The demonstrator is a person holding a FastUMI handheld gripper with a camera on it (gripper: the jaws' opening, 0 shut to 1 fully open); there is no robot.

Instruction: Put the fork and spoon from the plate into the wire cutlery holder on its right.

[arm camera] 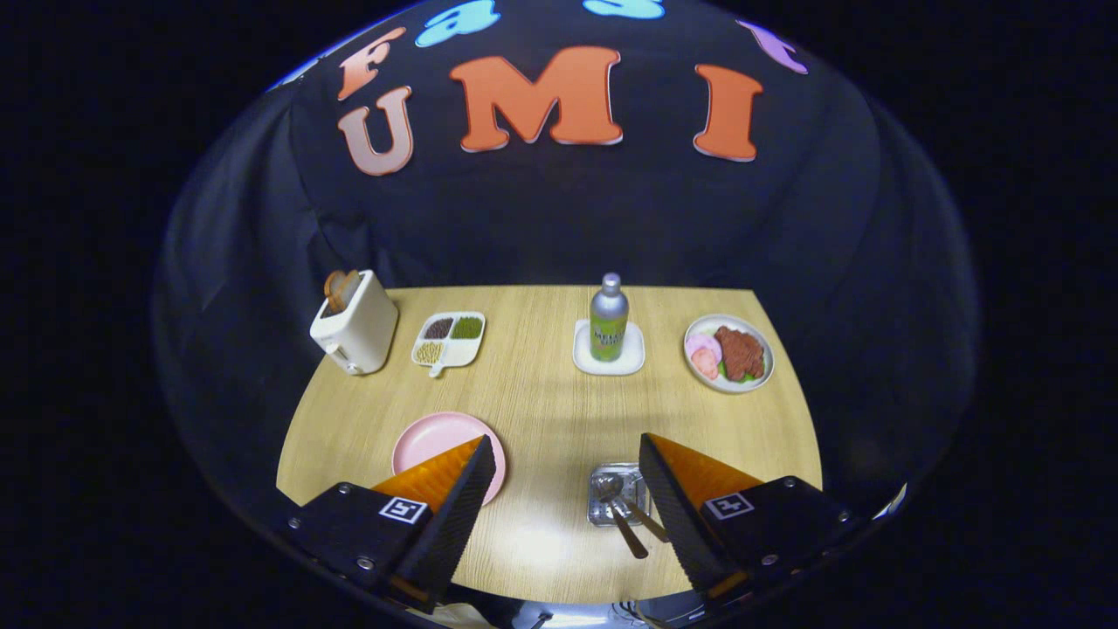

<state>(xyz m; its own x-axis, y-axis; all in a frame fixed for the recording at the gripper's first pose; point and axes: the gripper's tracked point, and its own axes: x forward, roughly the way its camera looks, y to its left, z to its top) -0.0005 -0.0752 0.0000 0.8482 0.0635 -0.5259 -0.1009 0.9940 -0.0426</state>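
Gripper (563, 450) spread wide, holding nothing, hovering above near edge of wooden bench (541, 411). Pink plate (432, 441) at near left, bare on the visible part, partly covered by left finger. Wire cutlery holder (616, 498) to the right of plate, just beside inner edge of right finger. Spoon (609, 489) in holder, bowl resting at the top, handle slanting toward near side. Second handle beside it, likely the fork (646, 521), head hidden, can't confirm. Both utensils touching holder, well apart from plate.

Far row, left to right: cream toaster (356, 328) with bread slice (339, 288) sticking out of slot; white divided tray (450, 339) with dark, green and tan fills; silver bottle (609, 319) upright on white square coaster (609, 358); round white plate of food (729, 354) with reddish meat, pink slices, bit of green. All far items well beyond fingertips, apart from each other
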